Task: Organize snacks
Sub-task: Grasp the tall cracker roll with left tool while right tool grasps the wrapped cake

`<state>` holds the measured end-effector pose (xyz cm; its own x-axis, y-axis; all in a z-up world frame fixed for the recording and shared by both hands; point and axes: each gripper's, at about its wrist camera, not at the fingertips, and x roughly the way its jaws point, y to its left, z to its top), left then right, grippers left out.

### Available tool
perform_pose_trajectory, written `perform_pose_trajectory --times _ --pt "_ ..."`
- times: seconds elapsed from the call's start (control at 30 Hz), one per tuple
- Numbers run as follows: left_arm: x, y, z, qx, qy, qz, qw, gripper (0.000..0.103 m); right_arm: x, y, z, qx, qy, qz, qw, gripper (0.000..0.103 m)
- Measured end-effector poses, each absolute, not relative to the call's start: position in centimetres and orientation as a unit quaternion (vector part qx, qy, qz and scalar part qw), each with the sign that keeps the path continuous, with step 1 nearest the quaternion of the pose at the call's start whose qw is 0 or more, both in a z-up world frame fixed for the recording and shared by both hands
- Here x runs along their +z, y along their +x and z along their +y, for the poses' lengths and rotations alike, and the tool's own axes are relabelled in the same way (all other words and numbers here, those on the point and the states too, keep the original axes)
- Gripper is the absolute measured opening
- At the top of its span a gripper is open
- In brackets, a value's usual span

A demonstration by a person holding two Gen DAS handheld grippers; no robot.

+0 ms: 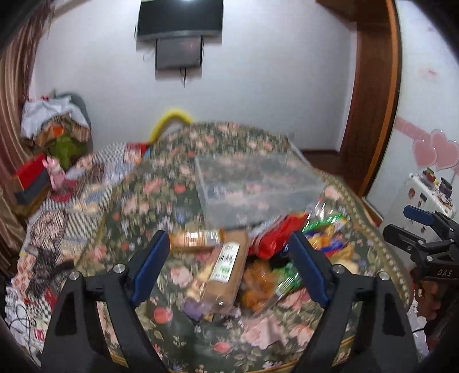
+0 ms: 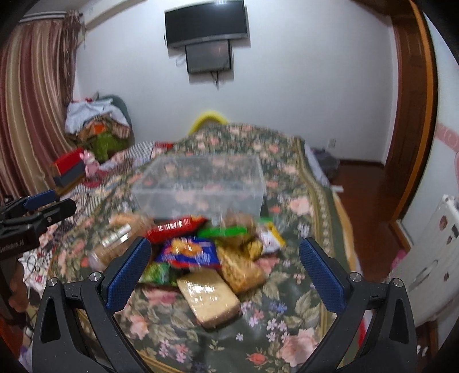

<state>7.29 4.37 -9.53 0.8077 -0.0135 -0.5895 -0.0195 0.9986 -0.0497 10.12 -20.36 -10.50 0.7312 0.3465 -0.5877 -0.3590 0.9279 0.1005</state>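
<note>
A pile of snack packets (image 1: 275, 252) lies on a floral-covered table (image 1: 160, 200), just in front of a clear plastic box (image 1: 258, 186). The pile holds a tan labelled packet (image 1: 226, 269), a red packet (image 2: 175, 226), a blue packet (image 2: 189, 252) and a pale wrapped block (image 2: 209, 298). The box also shows in the right wrist view (image 2: 200, 186). My left gripper (image 1: 229, 264) is open above the near side of the pile and holds nothing. My right gripper (image 2: 226, 269) is open above the pile and holds nothing. Both views are blurred.
A bed with checked bedding and piled clothes (image 1: 54, 123) lies left of the table. A TV (image 2: 205, 23) hangs on the far wall. A wooden door frame (image 1: 373, 100) stands at the right, with a white cabinet (image 2: 430, 258) beside the table.
</note>
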Motion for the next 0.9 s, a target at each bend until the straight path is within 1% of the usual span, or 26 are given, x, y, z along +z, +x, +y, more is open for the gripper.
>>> perform_pose_trajectory --times 0.07,0.2,0.27,0.4,0.5,0.57,0.6,0.67,0.7,0.73,0.8,0.9 --pt "-10.9 7.8 4.9 0.003 -0.030 0.330 0.944 0.081 -11.6 10.6 -20.4 0.197 -0.008 0.337 0.921 0.099" --pt "-13.8 8.6 5.9 0.011 -0.034 0.364 0.931 0.079 -13.6 11.3 -20.5 0.211 -0.004 0.374 0.903 0.096" --pt "-14.9 8.9 6.3 0.012 -0.037 0.380 0.924 0.078 -14.5 11.5 -20.2 0.217 -0.006 0.384 0.898 0.092" --pt "-16.6 10.0 7.0 0.010 -0.049 0.403 0.914 0.076 -16.1 11.8 -19.6 0.228 -0.016 0.404 0.885 0.089" --pt "-17.1 10.9 7.0 0.001 -0.061 0.412 0.909 0.070 -17.1 12.2 -19.1 0.237 -0.018 0.419 0.877 0.080" --pt "-17.5 11.5 6.8 -0.009 -0.065 0.416 0.907 0.062 -17.6 12.5 -18.8 0.241 -0.020 0.428 0.871 0.074" --pt "-17.7 11.7 6.6 -0.016 -0.069 0.417 0.906 0.060 -17.9 12.6 -18.7 0.245 -0.021 0.432 0.868 0.073" --pt "-17.9 12.3 6.1 -0.026 -0.069 0.419 0.905 0.050 -18.1 12.6 -18.5 0.247 -0.026 0.434 0.866 0.072" --pt "-18.1 12.7 5.8 -0.030 -0.065 0.423 0.903 0.047 -18.1 12.6 -18.4 0.248 -0.029 0.433 0.866 0.072" --pt "-18.3 12.9 5.5 -0.033 -0.062 0.426 0.902 0.042 -18.2 12.6 -18.3 0.250 -0.033 0.433 0.865 0.072" --pt "-18.5 13.2 5.1 -0.030 -0.055 0.425 0.903 0.041 -18.4 12.5 -18.3 0.254 -0.037 0.435 0.863 0.072" --pt "-18.4 13.1 5.2 -0.031 -0.062 0.428 0.901 0.039 -18.8 12.5 -17.8 0.253 -0.047 0.443 0.859 0.068"
